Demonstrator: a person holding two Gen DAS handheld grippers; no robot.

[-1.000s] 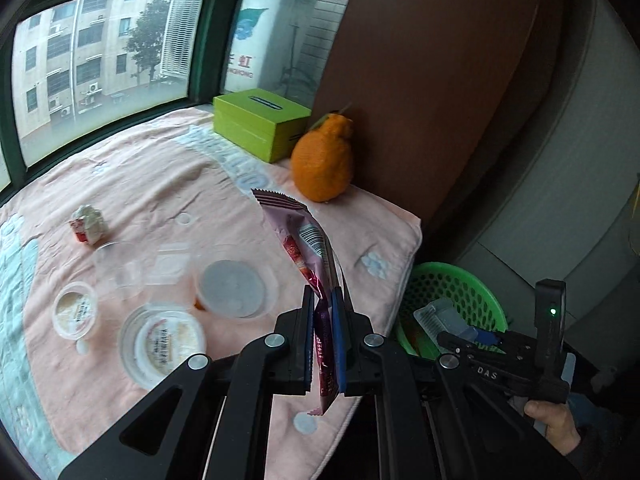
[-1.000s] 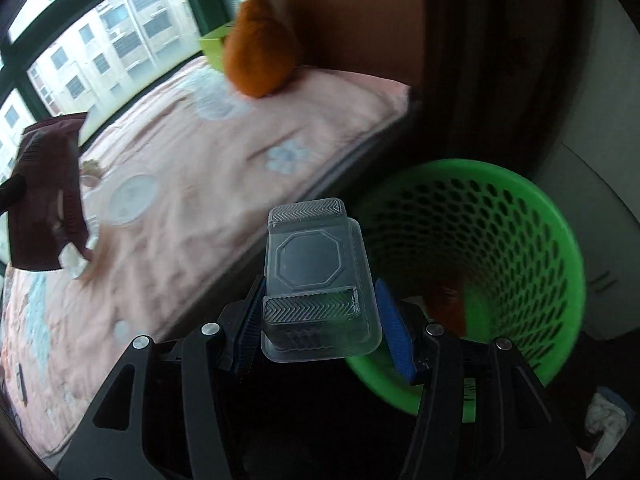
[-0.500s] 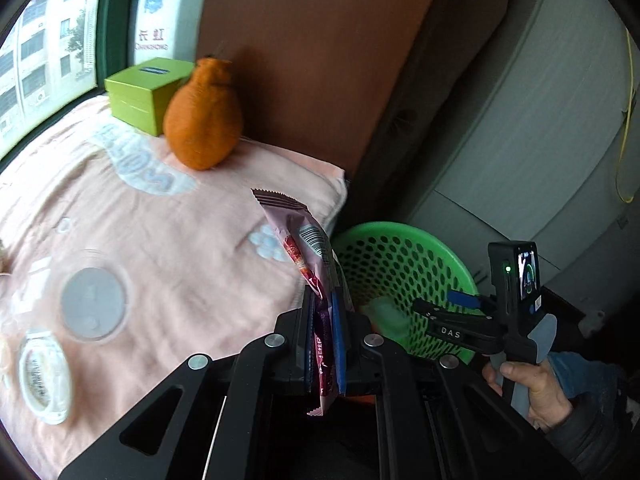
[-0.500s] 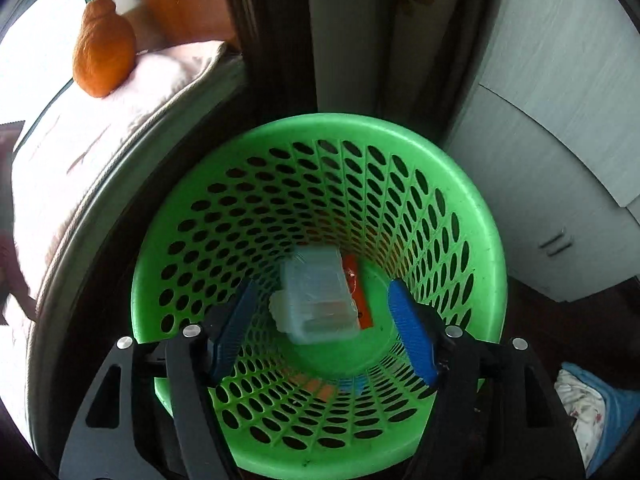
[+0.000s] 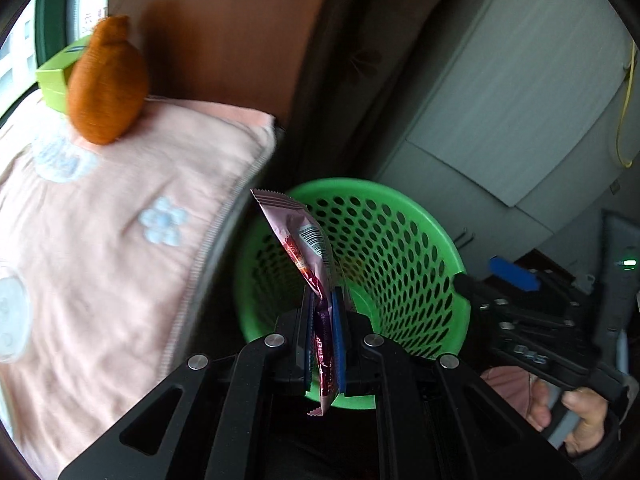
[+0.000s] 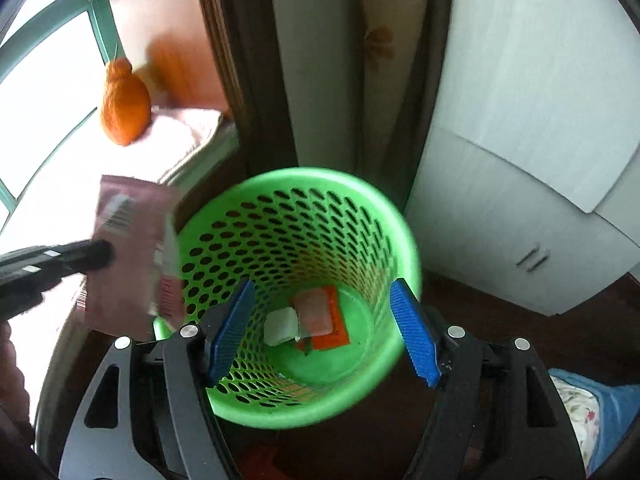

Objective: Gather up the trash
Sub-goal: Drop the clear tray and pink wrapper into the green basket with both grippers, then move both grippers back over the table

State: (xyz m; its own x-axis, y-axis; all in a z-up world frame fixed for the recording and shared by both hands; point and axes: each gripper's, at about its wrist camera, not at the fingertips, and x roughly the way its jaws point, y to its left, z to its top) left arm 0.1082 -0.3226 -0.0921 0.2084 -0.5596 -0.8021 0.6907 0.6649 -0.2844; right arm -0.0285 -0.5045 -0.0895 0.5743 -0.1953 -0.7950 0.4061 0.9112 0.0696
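green basket [image 6: 404,240]: clear plastic tray [image 6: 281,326] and orange wrapper [image 6: 334,326] on its floor | right gripper [image 6: 324,330]: above basket, jaws just opened, empty | left gripper [image 5: 323,344]: clamped on pink snack wrapper [image 5: 298,240] at basket's rim

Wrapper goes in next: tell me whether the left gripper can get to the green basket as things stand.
Probably yes. The left gripper, shut on the wrapper, is at the green basket rim; its mouth is open, and the right gripper hangs open above it, possibly crowding.

Perforated glossy green plastic basket [image 6: 372,216], crinkled shiny foil wrapper [image 5: 308,248], soft pink cloth cover [image 5: 100,248]
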